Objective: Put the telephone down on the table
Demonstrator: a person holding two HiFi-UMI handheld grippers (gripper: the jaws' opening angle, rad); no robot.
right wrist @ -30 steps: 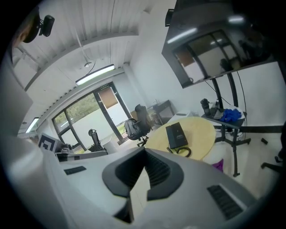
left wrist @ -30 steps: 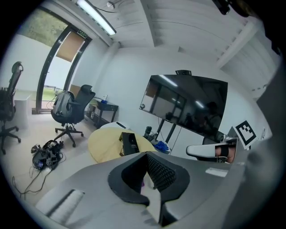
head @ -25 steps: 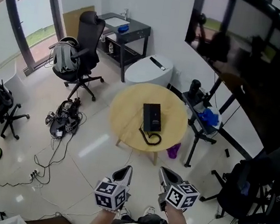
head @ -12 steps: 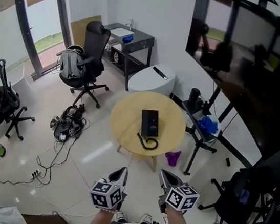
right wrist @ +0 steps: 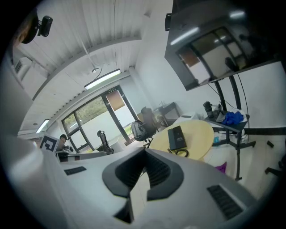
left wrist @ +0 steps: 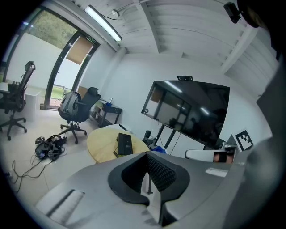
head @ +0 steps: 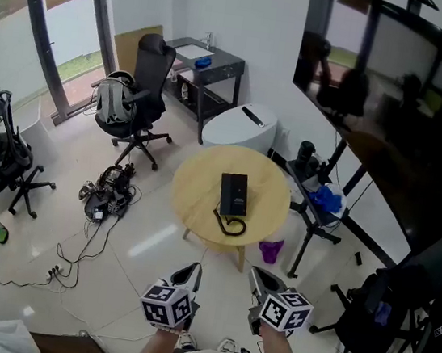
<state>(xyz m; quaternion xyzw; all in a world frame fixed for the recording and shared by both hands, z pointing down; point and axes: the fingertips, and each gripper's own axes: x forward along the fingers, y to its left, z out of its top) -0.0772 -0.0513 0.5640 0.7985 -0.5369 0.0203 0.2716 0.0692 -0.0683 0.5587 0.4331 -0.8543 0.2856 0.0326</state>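
Well ahead of both grippers, across open floor, the round counter (head: 194, 196) carried the telephone (head: 233, 194). It lay flat near the middle, its long axis running away from the person and its coiled cord (head: 230, 226) at the near end, so it looked already set down. The left gripper (head: 188, 275) and right gripper (head: 260, 277) hung side by side close to the body, tipped slightly down toward it, neither clearly nearer. On both, the 2 fingers (left wrist: 161, 172) were pressed together, holding nothing.

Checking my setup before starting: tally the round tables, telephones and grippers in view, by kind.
Round pale wooden table: 1
Black rectangular desk telephone: 1
Grey two-jaw grippers: 2 (left gripper, right gripper)
Total: 4
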